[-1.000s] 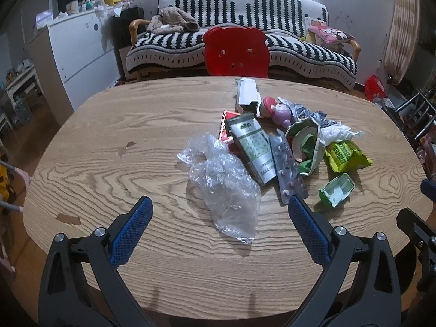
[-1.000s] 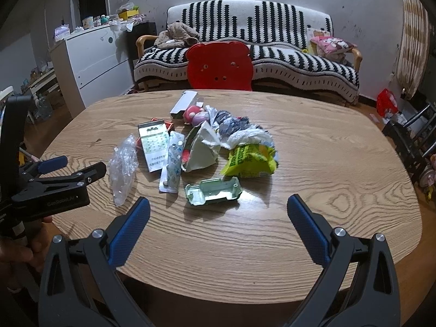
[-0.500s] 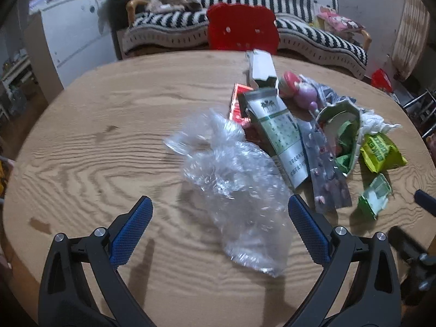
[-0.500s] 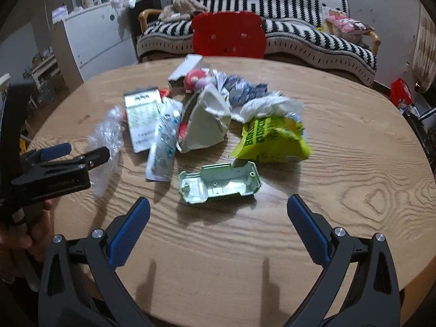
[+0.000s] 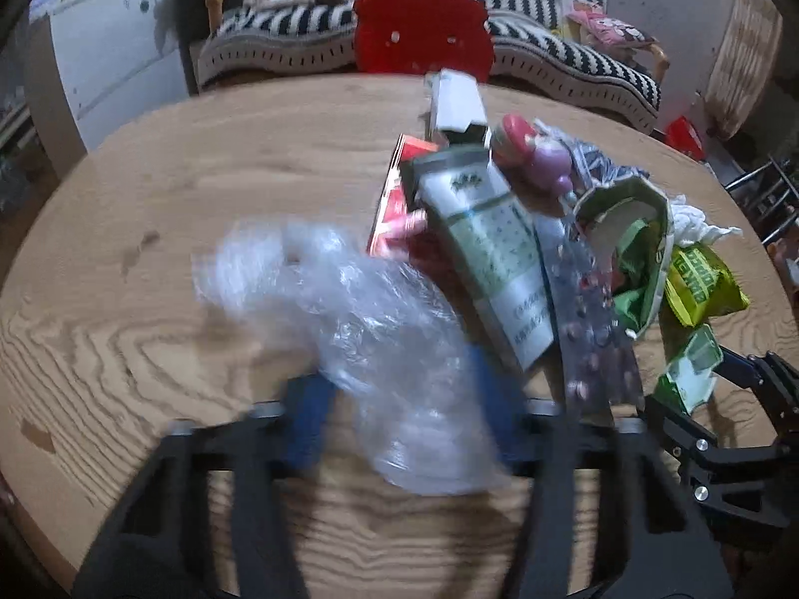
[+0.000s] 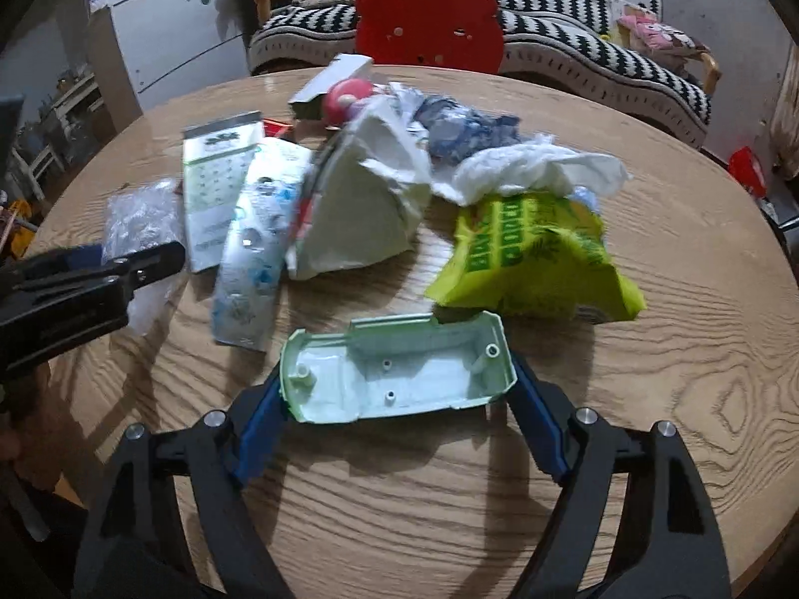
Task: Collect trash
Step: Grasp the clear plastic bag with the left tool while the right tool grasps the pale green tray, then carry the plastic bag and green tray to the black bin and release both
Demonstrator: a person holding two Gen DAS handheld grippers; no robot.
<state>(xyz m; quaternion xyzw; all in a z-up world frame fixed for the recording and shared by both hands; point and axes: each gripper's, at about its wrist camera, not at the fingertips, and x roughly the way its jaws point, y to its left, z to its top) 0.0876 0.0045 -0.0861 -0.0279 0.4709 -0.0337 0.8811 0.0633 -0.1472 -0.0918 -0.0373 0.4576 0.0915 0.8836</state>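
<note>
A pile of trash lies on the round wooden table [image 5: 125, 339]. My left gripper [image 5: 399, 399] is open, its blue pads on either side of a crumpled clear plastic bag [image 5: 379, 329]. My right gripper [image 6: 394, 399] is open, its pads on either side of a pale green plastic tray [image 6: 399, 374] that lies open side up. Beyond are a yellow-green snack bag [image 6: 534, 259], a white torn carton [image 6: 359, 209], a blister pack [image 6: 254, 244], a green-white box [image 6: 214, 194] and white tissue [image 6: 529, 164]. The left gripper also shows in the right wrist view [image 6: 100, 279].
A red chair back [image 6: 429, 25] stands behind the table, with a striped sofa [image 6: 574, 45] beyond it. A white cabinet [image 6: 170, 45] is at the back left. A pink toy [image 5: 529, 149] and a small white box [image 5: 457, 105] lie at the pile's far end.
Both grippers have moved forward and down to the table. The left jaws have narrowed around the plastic bag. The right jaws have narrowed around the green tray.
</note>
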